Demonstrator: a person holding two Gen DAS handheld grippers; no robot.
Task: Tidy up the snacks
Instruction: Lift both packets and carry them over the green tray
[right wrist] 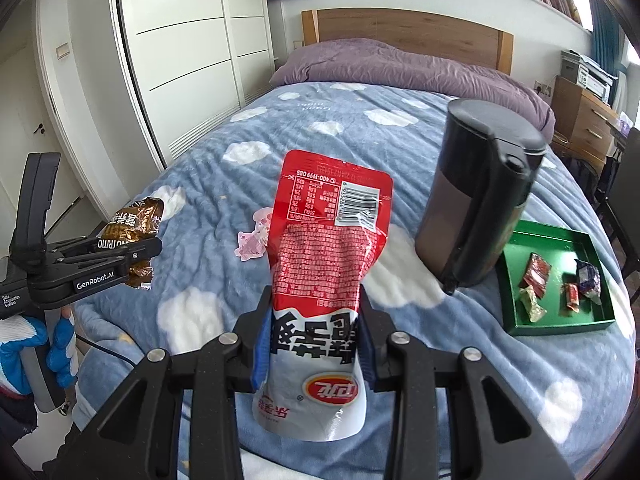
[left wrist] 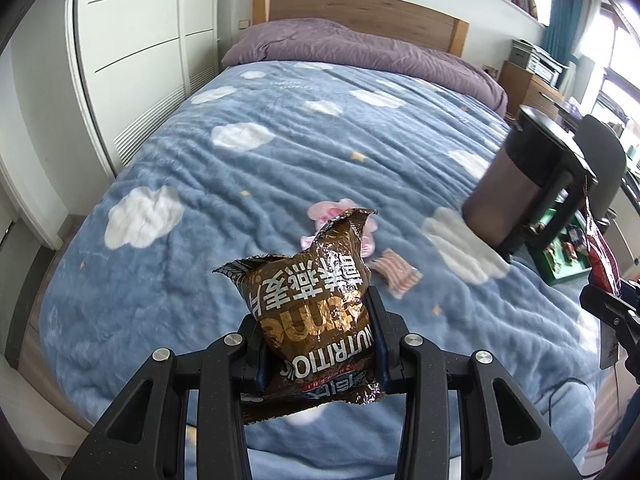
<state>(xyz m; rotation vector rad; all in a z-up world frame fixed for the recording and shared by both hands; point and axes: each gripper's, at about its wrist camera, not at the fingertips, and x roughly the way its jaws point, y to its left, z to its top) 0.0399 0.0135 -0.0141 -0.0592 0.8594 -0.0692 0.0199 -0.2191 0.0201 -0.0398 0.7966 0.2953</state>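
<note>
My left gripper [left wrist: 320, 332] is shut on a crumpled brown and gold snack bag [left wrist: 316, 300], held above the blue cloud blanket; the right wrist view shows this bag [right wrist: 134, 224] at the far left. A red and white chip bag [right wrist: 324, 264] stands upright in my right gripper [right wrist: 316, 332], which is shut on it. That red bag [left wrist: 600, 248] also shows at the right edge of the left wrist view. A green tray [right wrist: 560, 324] with several small wrapped snacks lies on the bed at the right. A pink packet [right wrist: 252, 240] and a striped pink packet [left wrist: 396, 276] lie on the blanket.
A tall dark lidded bin [right wrist: 476, 200] stands on the bed just left of the green tray. A purple duvet [right wrist: 400, 64] and a wooden headboard are at the far end. White wardrobe doors [right wrist: 180, 60] line the left side. A gloved hand [right wrist: 60, 348] holds the left gripper's handle.
</note>
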